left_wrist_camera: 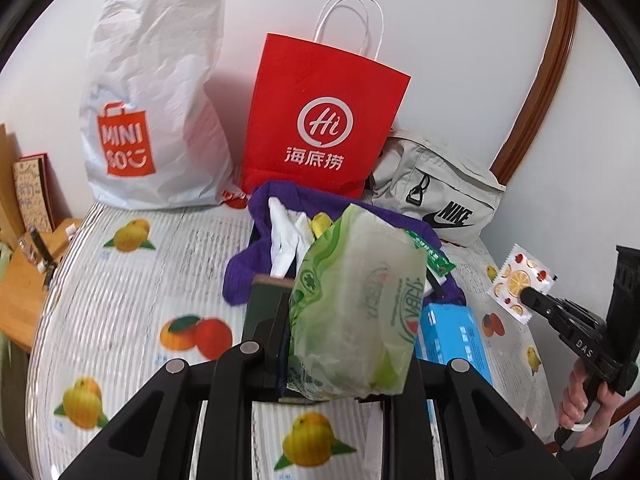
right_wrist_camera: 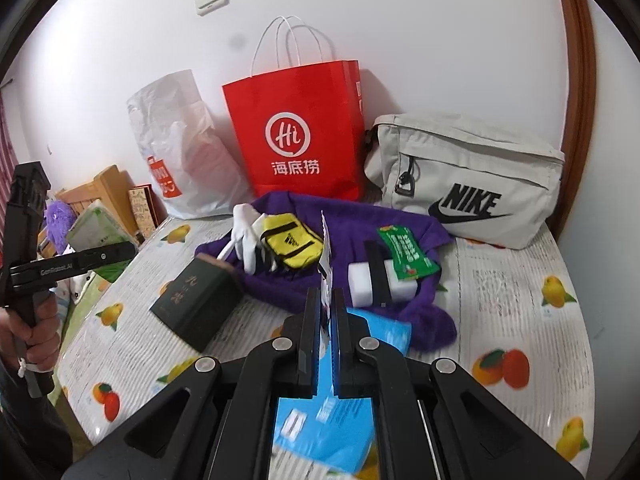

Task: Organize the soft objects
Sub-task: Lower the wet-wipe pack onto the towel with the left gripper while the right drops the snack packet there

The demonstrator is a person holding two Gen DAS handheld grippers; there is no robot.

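Note:
My left gripper [left_wrist_camera: 344,344] is shut on a green tissue pack [left_wrist_camera: 356,304] and holds it above the table; it shows from the side in the right wrist view [right_wrist_camera: 100,232]. My right gripper [right_wrist_camera: 329,304] is shut on a thin fruit-print sachet [right_wrist_camera: 326,256], seen flat in the left wrist view [left_wrist_camera: 520,280]. On the table lies a purple cloth [right_wrist_camera: 360,236] with white gloves [right_wrist_camera: 248,236], a yellow pouch [right_wrist_camera: 292,244], a green packet [right_wrist_camera: 406,254] and a white sponge with a black band [right_wrist_camera: 380,284].
A red paper bag [right_wrist_camera: 300,132], a white Miniso bag [left_wrist_camera: 144,120] and a grey Nike bag [right_wrist_camera: 472,176] stand along the wall. A dark green box [right_wrist_camera: 196,300] and a blue pack [right_wrist_camera: 332,420] lie on the fruit-print tablecloth [right_wrist_camera: 520,300]. Wooden furniture [left_wrist_camera: 24,288] is at left.

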